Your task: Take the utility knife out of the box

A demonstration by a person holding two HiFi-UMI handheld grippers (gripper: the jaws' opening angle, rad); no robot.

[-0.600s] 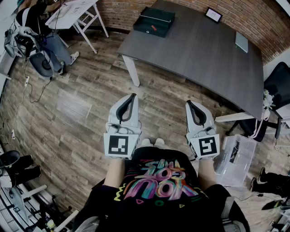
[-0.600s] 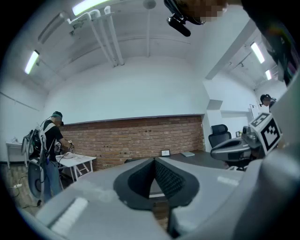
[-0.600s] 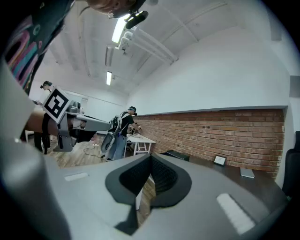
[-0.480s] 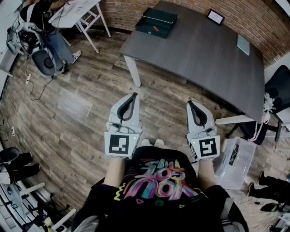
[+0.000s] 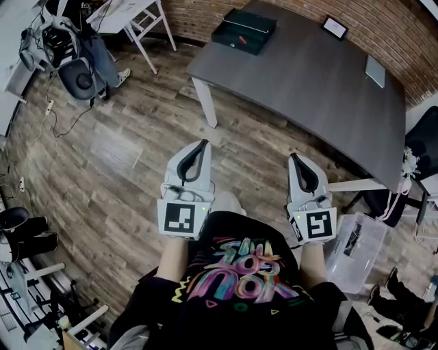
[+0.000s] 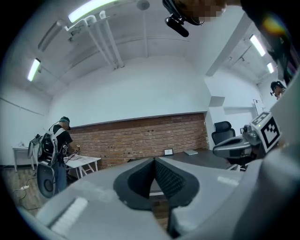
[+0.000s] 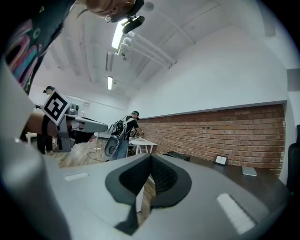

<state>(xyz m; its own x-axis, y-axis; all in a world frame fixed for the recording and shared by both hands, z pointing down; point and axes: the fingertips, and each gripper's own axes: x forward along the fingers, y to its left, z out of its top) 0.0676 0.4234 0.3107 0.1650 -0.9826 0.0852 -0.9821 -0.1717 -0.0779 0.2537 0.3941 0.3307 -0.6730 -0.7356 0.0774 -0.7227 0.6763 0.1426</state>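
A dark green box (image 5: 244,31) lies open at the far left corner of the grey table (image 5: 308,82). Inside it is a small red item (image 5: 241,42), too small to identify. My left gripper (image 5: 200,144) and right gripper (image 5: 294,158) are held level in front of my body over the wooden floor, well short of the table. Both are shut with nothing between the jaws. In the left gripper view the jaws (image 6: 153,161) meet in front of the brick wall. From the right gripper (image 7: 150,157) the box (image 7: 178,156) shows low on the table.
A small framed screen (image 5: 336,27) and a flat grey device (image 5: 375,70) lie on the table's far side. A black office chair (image 5: 421,130) stands at the right, with a clear plastic bin (image 5: 356,246) on the floor. A person (image 6: 58,150) stands at a white folding table (image 5: 130,14), far left.
The head view has shifted, so the table and box sit a little further right. Both grippers stay shut and level in front of my body.
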